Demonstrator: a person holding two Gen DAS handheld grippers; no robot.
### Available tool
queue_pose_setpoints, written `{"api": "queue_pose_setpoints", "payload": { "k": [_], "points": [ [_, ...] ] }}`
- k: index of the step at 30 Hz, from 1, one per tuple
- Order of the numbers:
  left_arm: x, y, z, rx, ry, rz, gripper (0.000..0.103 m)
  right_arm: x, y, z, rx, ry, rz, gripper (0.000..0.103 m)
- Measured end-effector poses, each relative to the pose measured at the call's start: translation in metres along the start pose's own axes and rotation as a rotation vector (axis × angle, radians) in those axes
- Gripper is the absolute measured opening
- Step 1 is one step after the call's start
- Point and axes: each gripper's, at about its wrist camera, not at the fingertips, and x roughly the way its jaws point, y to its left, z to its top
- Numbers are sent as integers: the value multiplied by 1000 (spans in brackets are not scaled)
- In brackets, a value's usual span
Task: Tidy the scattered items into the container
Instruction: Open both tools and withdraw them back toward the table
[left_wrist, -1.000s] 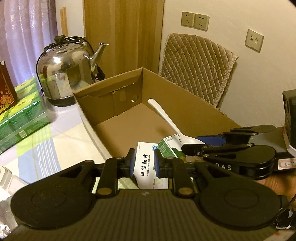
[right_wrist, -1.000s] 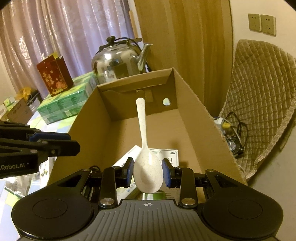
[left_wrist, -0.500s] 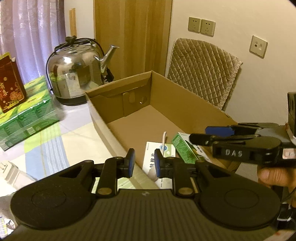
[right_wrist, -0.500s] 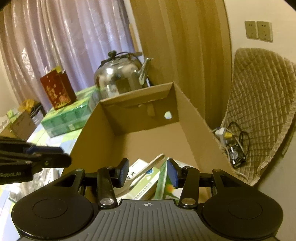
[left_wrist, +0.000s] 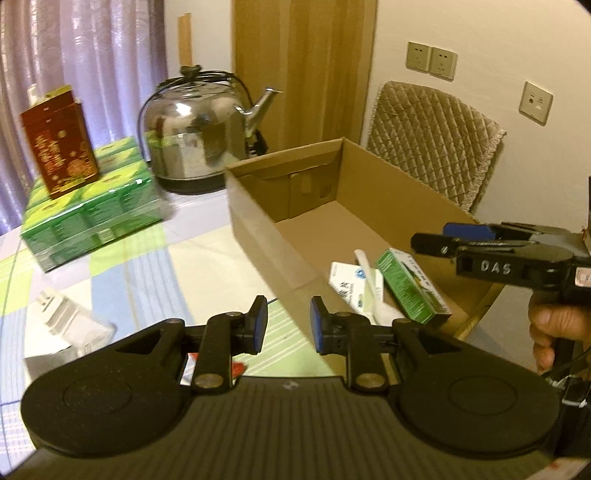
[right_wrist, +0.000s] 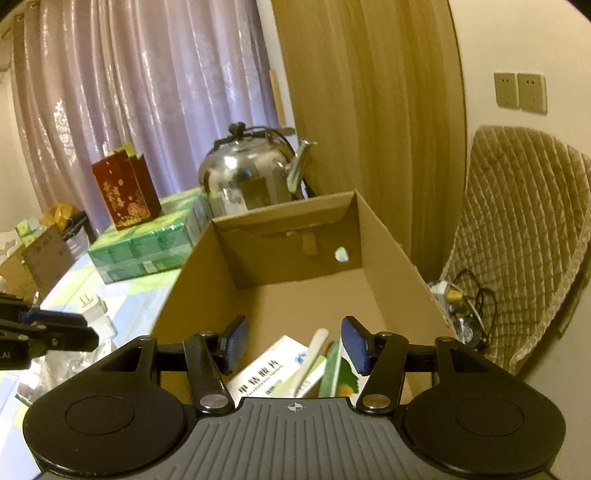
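The table (left_wrist: 155, 258), covered with a checked cloth in pale green, blue and white, carries all items in view. The cardboard box (left_wrist: 258, 236) is the largest object on it: open at the top, long axis running away from both cameras, with a round hole (right_wrist: 341, 254) in its far end wall. A steel kettle (left_wrist: 199, 140) stands just beyond the box's far left corner. A shrink-wrapped block of green cartons (left_wrist: 92, 214) sits left of the kettle, with a dark red gift box (left_wrist: 59, 144) upright on top of it. A chair with a quilted cover (left_wrist: 432, 140) stands behind the box, against the wall.

Box contents, all at the near end:
1. White medicine carton (right_wrist: 266, 373) with blue print, lying flat.
2. Green and white carton (left_wrist: 413, 291), tilted on its edge to the right of the white carton.
3. White spoon (right_wrist: 314, 354), lying across the white carton, handle pointing toward the far end.

A white plug adapter (left_wrist: 55, 314) lies on the cloth outside the box, to the left.

Left gripper (left_wrist: 284, 325): jaws parted by a moderate gap, nothing between the blue pads; positioned over the near left wall of the box.

Right gripper (right_wrist: 293, 343): jaws spread wide, nothing gripped; positioned above the near end of the box, over the 3 items. A hand (left_wrist: 554, 328) holds its handle.
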Motion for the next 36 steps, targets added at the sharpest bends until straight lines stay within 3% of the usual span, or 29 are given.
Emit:
{"api": "queue_pose_setpoints", "payload": {
  "k": [1, 5, 12, 20, 23, 25, 31, 36],
  "points": [
    [-4, 4, -3, -7, -1, 8, 21, -2, 3, 0, -3, -13, 2, 56],
    [-20, 17, -21, -46, 11, 36, 21, -14, 16, -1, -8, -81, 37, 77],
    [-49, 45, -73, -111, 67, 122, 28, -29, 49, -10, -77, -146, 124, 90],
    [-86, 78, -123, -185, 90, 234, 66, -48, 103, -34, -185, -198, 248, 98],
    [-99, 91, -135, -204, 92, 266, 73, -52, 132, -47, -249, -181, 316, 99],
    [-107, 97, -139, -204, 87, 292, 85, -52, 150, -56, -290, -159, 355, 99],
    [-121, 125, -150, -218, 86, 339, 89, -38, 186, -72, -349, -84, 403, 100],
    [-116, 156, -148, -264, 101, 297, 92, -11, 203, -80, -360, 25, 387, 101]
  ]
}}
